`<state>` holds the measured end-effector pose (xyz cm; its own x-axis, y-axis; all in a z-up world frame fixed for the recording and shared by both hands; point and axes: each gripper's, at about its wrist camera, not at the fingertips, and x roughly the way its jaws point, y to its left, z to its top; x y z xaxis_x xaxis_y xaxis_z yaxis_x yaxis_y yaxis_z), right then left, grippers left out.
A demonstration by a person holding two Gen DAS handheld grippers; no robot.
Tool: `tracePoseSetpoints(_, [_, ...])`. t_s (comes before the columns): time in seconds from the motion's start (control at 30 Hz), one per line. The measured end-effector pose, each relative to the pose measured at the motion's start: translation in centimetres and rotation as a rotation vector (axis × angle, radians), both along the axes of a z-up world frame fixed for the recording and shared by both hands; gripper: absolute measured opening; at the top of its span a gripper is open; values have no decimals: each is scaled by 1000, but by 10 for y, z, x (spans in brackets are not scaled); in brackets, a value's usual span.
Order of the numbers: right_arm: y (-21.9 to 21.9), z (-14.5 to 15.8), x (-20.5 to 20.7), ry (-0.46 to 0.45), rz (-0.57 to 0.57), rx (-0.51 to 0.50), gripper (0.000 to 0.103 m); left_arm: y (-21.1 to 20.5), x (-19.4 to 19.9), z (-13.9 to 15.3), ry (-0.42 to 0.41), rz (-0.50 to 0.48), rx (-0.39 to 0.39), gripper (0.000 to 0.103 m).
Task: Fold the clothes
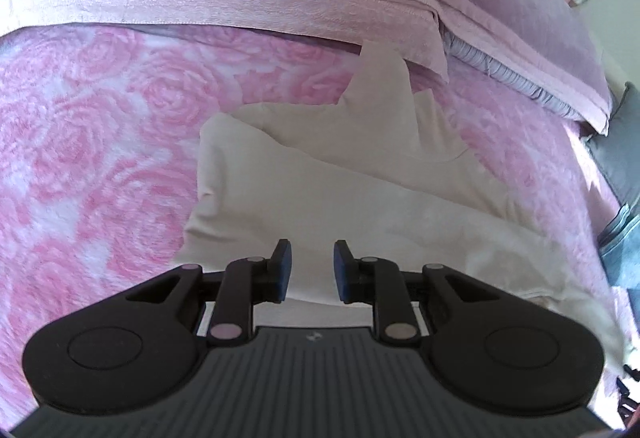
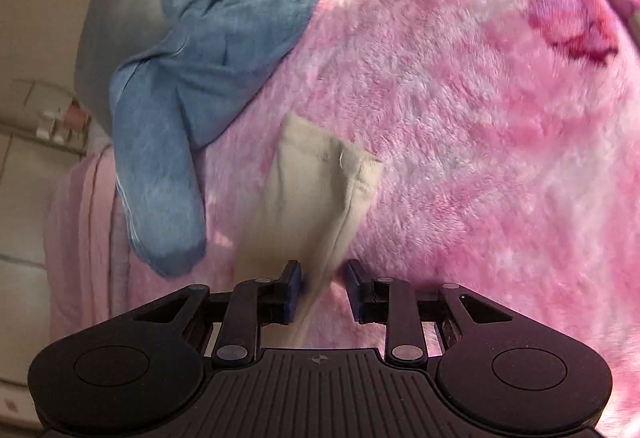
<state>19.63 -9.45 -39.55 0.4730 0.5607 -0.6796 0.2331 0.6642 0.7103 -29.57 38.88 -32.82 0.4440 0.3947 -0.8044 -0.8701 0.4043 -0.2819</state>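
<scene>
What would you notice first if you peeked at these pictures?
The fluffy pink blanket with big roses fills both views. A cream garment lies in its middle, just ahead of the left gripper. In the right view, blue clothes are heaped at the blanket's upper-left edge.

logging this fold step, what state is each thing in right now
cream cotton garment: rumpled, partly folded on the bed, one strip running between the right jaws
blue fuzzy garment: crumpled, unfolded, draped at the bed's edge
pink rose-patterned fleece blanket: spread flat
left gripper: jaws apart over cream cloth
right gripper: jaws partly open, grip unclear
</scene>
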Motion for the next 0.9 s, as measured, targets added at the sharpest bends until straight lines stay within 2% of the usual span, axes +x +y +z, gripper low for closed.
tracePoseSetpoints(0.03, [3,5,1,-12,23,-39,27,0,-1,0,-7,6,-5,18])
tracePoseSetpoints(0.07, [6,10,2,-24,47,-77,17,-1,-3,-1,-13,17,-15,18])
tracePoseSetpoints(0.1, [9,15,2,-36,70,-116,2,-1,-6,-1,-18,26,-25,18])
tracePoseSetpoints(0.17, [24,27,2,-79,123,-218,2,-3,-15,-2,-26,42,-40,18])
tracePoseSetpoints(0.23, [56,47,0,-159,192,-313,2,-6,-24,-1,-31,55,-51,18])
tracePoseSetpoints(0.3, [100,75,-9,-279,298,-387,2,-9,-37,0,-43,76,-65,18])
tracePoseSetpoints(0.37, [156,107,-34,-444,447,-442,2,-12,-51,0,-66,106,-84,18])
tracePoseSetpoints(0.47, [237,146,-102,-694,700,-444,2,-16,-75,0,-107,159,-111,18])
tracePoseSetpoints(0.63, [330,172,-277,-1033,1141,-279,2,-22,-112,2,-192,253,-146,18])
tracePoseSetpoints(0.67, [346,171,-310,-1078,1240,-257,6,-23,-117,1,-199,265,-150,18])
tracePoseSetpoints(0.7, [358,160,-341,-1085,1360,-263,17,-24,-121,0,-204,275,-154,18])
tracePoseSetpoints(0.73, [369,145,-369,-1083,1471,-292,52,-25,-123,-2,-200,281,-157,18])
tracePoseSetpoints(0.77, [374,127,-391,-1069,1553,-353,73,-26,-124,-5,-197,285,-169,18])
tracePoseSetpoints(0.83, [372,94,-417,-1046,1651,-445,73,-27,-125,-11,-205,283,-194,19])
tracePoseSetpoints(0.9, [361,73,-410,-974,1668,-527,73,-27,-121,-15,-219,258,-203,22])
